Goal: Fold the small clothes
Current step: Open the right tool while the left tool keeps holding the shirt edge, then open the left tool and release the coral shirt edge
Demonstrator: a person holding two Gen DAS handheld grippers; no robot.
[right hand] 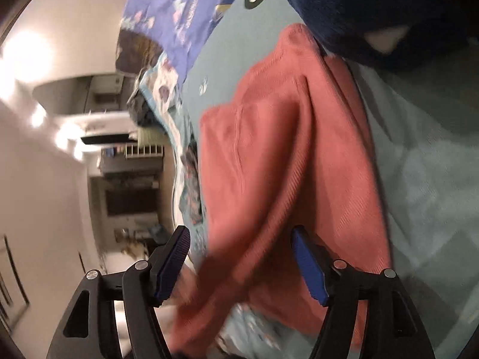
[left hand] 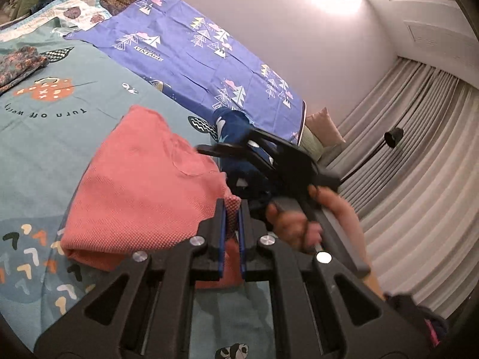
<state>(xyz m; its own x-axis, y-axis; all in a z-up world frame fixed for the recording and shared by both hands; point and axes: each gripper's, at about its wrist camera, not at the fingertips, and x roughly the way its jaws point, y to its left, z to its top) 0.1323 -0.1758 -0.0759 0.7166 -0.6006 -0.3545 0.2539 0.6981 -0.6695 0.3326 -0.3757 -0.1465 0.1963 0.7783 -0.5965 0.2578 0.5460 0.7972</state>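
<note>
A pink knit garment [left hand: 143,185] lies partly folded on the teal printed bedsheet [left hand: 60,149]. My left gripper [left hand: 232,208] is shut on a corner of it, and the cloth shows pinched between the blue pads. In the right wrist view the same pink garment [right hand: 284,149] fills the middle. My right gripper [right hand: 241,239] stands open over its near edge, with cloth passing between the fingers but neither pad pressing on it. The left wrist view also shows a person's hand [left hand: 293,227] holding that right gripper beside the garment.
A dark navy fleece garment [left hand: 236,125] lies just beyond the pink one, navy fleece [right hand: 359,6]. A purple tree-print sheet [left hand: 185,48] covers the far side of the bed. A folded floral cloth [left hand: 18,65] lies at the far left. Grey curtains [left hand: 419,155] hang past the bed's edge.
</note>
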